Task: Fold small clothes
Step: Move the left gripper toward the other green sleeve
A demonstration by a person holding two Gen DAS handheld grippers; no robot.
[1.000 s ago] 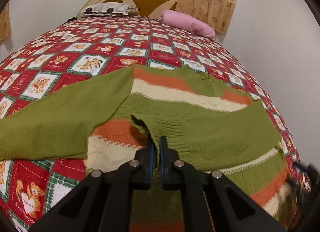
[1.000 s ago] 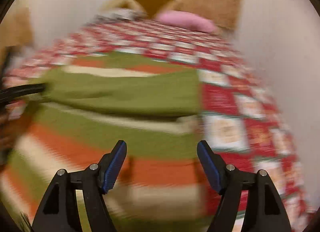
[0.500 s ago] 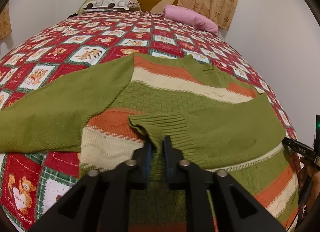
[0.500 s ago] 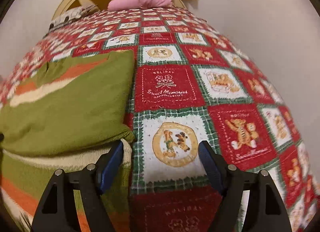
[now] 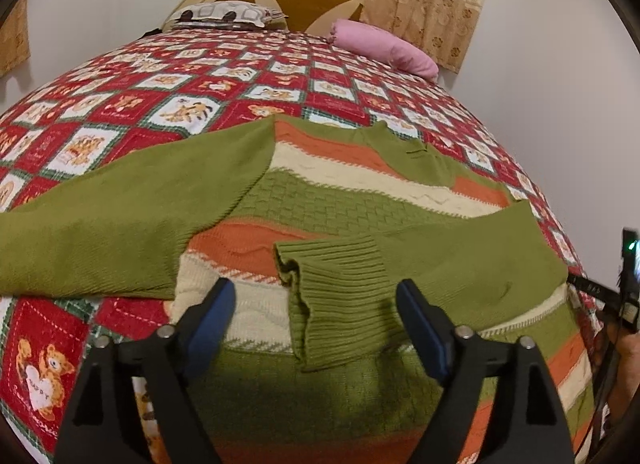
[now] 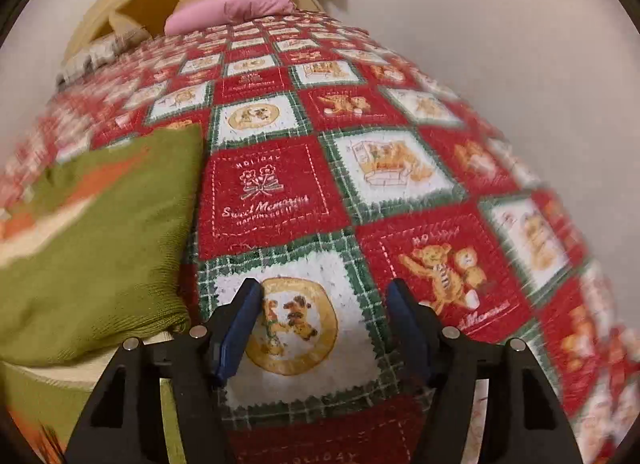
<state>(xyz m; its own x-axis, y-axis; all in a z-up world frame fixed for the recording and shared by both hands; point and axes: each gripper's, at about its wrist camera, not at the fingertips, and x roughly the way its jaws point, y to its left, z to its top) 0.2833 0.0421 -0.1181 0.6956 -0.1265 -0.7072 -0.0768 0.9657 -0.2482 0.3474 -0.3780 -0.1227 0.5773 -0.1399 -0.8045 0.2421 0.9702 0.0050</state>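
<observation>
The striped sweater (image 5: 320, 200) lies flat on the bed (image 5: 224, 76), near its foot edge. The left gripper (image 5: 316, 304) has just been opening and now stands wide, the ribbed cuff (image 5: 340, 296) lying loose between its pads. The right gripper (image 6: 324, 304) has been closing a bit, still spread, over bare quilt beside the sweater's right edge.

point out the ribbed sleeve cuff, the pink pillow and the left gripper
ribbed sleeve cuff (image 5: 340, 304), left wrist view, on its ribbing
pink pillow (image 5: 384, 48), left wrist view, its middle
left gripper (image 5: 316, 308), left wrist view, between its fingertips
</observation>
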